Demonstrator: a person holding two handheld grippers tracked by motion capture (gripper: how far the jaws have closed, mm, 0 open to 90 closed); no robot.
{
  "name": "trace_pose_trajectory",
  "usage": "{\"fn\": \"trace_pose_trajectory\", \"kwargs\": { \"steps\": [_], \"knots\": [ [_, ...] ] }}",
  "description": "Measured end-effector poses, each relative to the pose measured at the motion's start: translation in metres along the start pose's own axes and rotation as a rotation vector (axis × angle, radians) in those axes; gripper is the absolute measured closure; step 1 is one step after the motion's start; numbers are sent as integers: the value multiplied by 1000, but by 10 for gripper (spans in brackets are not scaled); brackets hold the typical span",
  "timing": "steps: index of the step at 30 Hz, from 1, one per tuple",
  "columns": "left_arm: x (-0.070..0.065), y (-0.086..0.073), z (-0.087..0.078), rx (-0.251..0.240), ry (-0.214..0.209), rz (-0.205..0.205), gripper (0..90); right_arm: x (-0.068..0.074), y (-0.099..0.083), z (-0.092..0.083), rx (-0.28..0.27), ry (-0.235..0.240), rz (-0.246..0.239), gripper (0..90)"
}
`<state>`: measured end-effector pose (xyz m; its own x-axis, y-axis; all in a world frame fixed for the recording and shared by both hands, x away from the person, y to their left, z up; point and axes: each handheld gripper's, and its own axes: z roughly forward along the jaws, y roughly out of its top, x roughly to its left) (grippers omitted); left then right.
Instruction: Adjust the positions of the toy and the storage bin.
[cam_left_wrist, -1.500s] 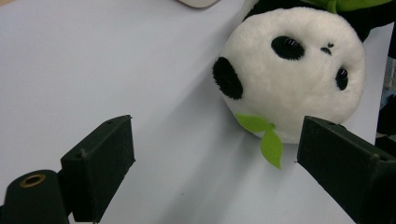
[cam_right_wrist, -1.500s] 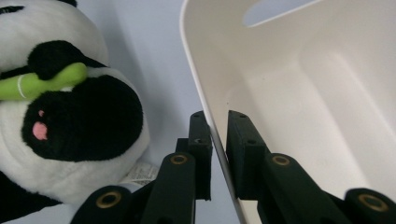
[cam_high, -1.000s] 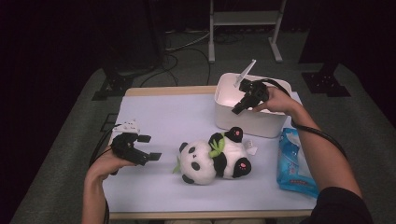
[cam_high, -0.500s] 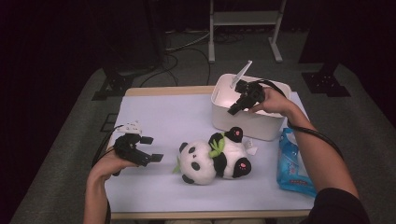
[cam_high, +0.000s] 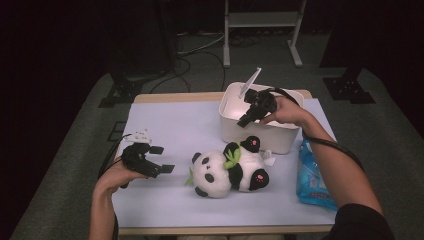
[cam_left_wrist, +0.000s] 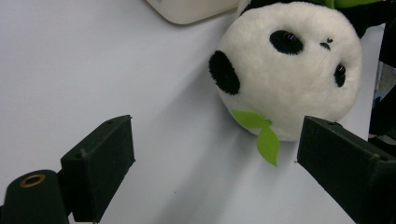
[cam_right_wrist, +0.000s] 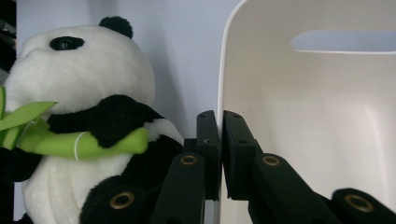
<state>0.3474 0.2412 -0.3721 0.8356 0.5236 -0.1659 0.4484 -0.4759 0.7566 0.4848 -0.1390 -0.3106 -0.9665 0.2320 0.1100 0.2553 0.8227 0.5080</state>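
My right tongs (cam_right_wrist: 220, 154) pinch the white bin's rim (cam_right_wrist: 224, 70), upper right of the high view; my left tongs (cam_left_wrist: 212, 172) spread wide at the panda (cam_high: 227, 170) lying mid-table.

Bin – light, stiff, slick plastic, so I grip the thin wall near its handle slot. Panda – soft, squashy; take its round head. No readable writing on either; the blue packet (cam_high: 312, 175) at lower right is too blurred.

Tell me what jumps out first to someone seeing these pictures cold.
The plush panda lies on its back mid-table, hugging a green bamboo stalk. Just behind it sits a white bin, and the right tongs are shut on the bin's near wall. At the left edge the left tongs stand wide open, aimed at the panda's head without touching it.
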Motion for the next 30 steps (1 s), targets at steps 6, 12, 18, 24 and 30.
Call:
{"fn": "trace_pose_trajectory", "kwargs": {
  "steps": [6, 12, 18, 24, 30],
  "knots": [
    [0, -1, 1, 2, -3, -6, 101, 6, 5, 2, -1, 17, -18, 858],
    [0, -1, 1, 0, -4, -7, 101, 12, 9, 5, 4, 35, -36, 858],
    [1, -2, 0, 0, -2, -4, 101, 18, 12, 6, 9, 45, -54, 858],
    [0, -2, 1, 4, -5, -3, 101, 23, 13, 7, 15, 45, -70, 859],
    [1, -2, 0, 0, -2, -3, 101, 27, 14, 9, 19, 51, -86, 858]
  ]
}}
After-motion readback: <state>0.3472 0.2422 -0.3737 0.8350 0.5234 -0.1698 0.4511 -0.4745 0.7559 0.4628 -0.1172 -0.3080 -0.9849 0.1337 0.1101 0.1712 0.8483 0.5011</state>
